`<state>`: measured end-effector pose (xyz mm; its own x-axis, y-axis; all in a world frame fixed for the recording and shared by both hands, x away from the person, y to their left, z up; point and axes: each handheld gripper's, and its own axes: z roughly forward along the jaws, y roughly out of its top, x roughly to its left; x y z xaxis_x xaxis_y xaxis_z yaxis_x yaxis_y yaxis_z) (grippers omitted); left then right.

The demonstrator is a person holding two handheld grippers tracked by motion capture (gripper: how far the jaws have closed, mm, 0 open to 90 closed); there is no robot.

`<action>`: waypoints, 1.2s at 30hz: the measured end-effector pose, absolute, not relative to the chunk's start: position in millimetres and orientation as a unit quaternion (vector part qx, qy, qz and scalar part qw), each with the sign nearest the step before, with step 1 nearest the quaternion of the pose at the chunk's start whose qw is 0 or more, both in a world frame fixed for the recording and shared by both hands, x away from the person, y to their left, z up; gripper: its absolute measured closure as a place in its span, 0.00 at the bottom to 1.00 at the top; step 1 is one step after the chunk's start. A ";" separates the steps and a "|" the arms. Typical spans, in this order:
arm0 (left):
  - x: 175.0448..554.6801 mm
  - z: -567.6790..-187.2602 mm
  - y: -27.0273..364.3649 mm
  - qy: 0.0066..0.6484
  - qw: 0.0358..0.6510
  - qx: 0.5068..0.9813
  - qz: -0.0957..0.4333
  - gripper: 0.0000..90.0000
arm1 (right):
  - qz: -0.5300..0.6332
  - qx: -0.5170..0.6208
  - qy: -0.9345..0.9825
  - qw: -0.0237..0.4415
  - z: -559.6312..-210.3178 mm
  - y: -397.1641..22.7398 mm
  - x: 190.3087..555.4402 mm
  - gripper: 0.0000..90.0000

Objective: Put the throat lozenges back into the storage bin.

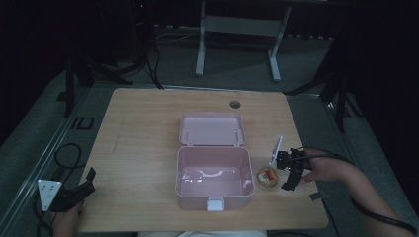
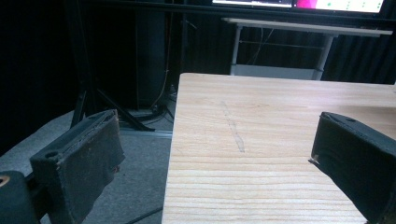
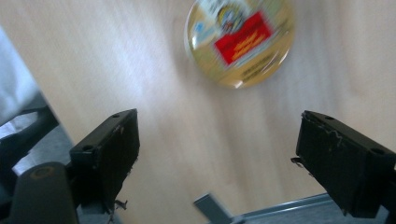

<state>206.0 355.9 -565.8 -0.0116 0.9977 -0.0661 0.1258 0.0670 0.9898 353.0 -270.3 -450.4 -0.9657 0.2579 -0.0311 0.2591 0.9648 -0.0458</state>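
The right gripper (image 3: 217, 144), jaws spread wide and empty, has the round tin (image 3: 240, 39) lying flat just ahead of it, probably slightly off-centre, far nearer than the left gripper (image 1: 74, 193).

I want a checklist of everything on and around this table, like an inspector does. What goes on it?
Surface: pale wooden table, with a round hole near the far edge and a faint streak toward the left.
Job's things: round gold tin with a red label, lying flat just right of the pink box, whose lid is open; its inside looks empty.
Clutter: small grey piece near the right edge.
Grippers: right gripper open, beside the tin, not touching it; left gripper open, at the near left corner, holding nothing.
Cables: black cable trailing from the right gripper; a black loop on the floor at left.
Surroundings: grey floor, dark backdrop, white table frame behind.
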 end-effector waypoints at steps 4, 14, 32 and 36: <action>206.0 -565.9 356.0 0.548 0.483 0.511 0.452 0.03 | -0.020 0.126 0.992 0.020 -441.9 -258.6 360.7 0.15; 205.8 -565.9 356.0 0.547 0.483 0.512 0.452 0.03 | -0.010 0.118 0.993 0.013 -436.5 -239.4 370.8 0.15; 206.1 -565.9 355.5 0.546 0.482 0.514 0.453 0.03 | -0.025 0.137 0.990 -0.025 -505.4 -238.6 388.9 0.15; 206.1 -565.9 355.4 0.545 0.482 0.515 0.454 0.03 | -0.035 0.136 0.990 -0.031 -514.7 -238.4 389.4 0.16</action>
